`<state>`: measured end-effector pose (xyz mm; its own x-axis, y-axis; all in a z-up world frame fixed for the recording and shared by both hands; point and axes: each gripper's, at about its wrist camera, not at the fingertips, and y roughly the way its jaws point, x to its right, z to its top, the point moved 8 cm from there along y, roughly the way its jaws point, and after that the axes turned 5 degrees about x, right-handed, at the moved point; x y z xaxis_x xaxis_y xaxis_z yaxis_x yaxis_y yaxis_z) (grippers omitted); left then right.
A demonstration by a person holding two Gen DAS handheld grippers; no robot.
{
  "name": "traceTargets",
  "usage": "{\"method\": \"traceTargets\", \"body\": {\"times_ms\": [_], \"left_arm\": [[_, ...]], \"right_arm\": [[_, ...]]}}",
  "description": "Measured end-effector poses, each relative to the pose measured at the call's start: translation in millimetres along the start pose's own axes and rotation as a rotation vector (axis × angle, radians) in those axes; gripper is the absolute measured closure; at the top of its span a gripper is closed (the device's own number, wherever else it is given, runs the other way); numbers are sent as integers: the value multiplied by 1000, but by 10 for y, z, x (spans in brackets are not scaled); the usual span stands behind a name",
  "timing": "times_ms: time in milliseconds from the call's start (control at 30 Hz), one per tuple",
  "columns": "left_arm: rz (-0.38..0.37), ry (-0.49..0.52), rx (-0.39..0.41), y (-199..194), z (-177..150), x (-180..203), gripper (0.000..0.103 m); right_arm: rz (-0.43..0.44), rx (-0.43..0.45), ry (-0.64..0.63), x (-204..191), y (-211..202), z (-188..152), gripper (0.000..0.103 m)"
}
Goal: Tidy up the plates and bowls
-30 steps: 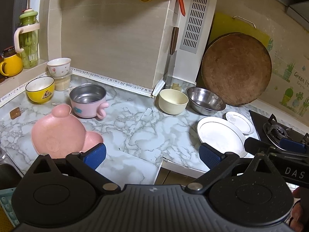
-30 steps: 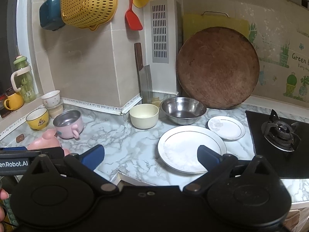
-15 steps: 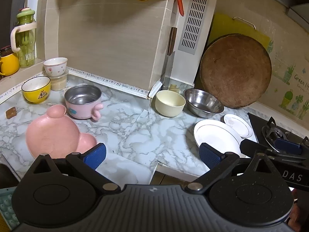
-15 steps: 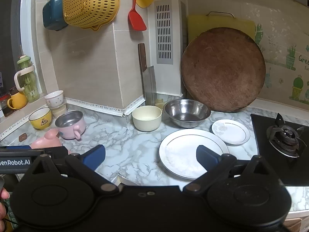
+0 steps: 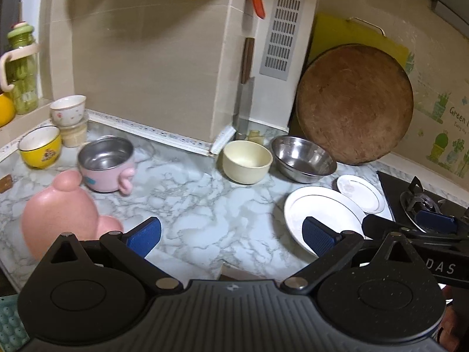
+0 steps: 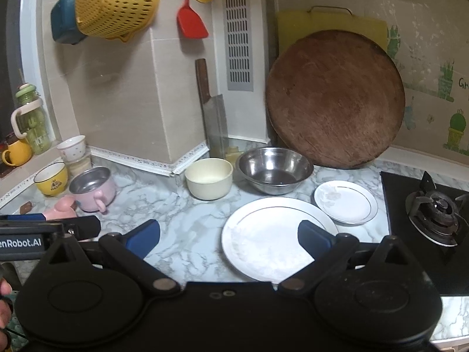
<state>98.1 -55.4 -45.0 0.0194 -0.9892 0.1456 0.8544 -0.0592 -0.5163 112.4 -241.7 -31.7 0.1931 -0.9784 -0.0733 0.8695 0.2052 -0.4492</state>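
- Marble-pattern surface [image 6: 181, 220] in a kitchen corner, gas hob [image 6: 436, 205] at its right end.
- Left tongs [image 5: 231, 234]: spread wide, holding nothing, above the surface between pink plate [image 5: 58, 220] and large white plate [image 5: 319, 214].
- Right tongs [image 6: 228, 236]: spread wide, holding nothing, right pad over the large white plate [image 6: 272, 237].
- Small white plate [image 6: 346, 202] just beside the large one, toward the hob.
- Steel bowl [image 6: 274, 170] and cream bowl [image 6: 208, 178] side by side behind the plates.
- Pink handled bowl [image 6: 92, 187] and yellow bowl [image 6: 51, 178] at far left; small white cup [image 6: 71, 148] stacked behind them.
- Round wooden board [image 6: 334, 99] leans on the wall.
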Motion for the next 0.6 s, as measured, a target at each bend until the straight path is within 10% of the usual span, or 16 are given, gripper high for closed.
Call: {"method": "traceTargets", "body": {"times_ms": [600], "left_arm": [[-77,87,-107,1337,-63,660,0]], "right_arm": [[-99,-174,-35,1076,930,-222,11]]}}
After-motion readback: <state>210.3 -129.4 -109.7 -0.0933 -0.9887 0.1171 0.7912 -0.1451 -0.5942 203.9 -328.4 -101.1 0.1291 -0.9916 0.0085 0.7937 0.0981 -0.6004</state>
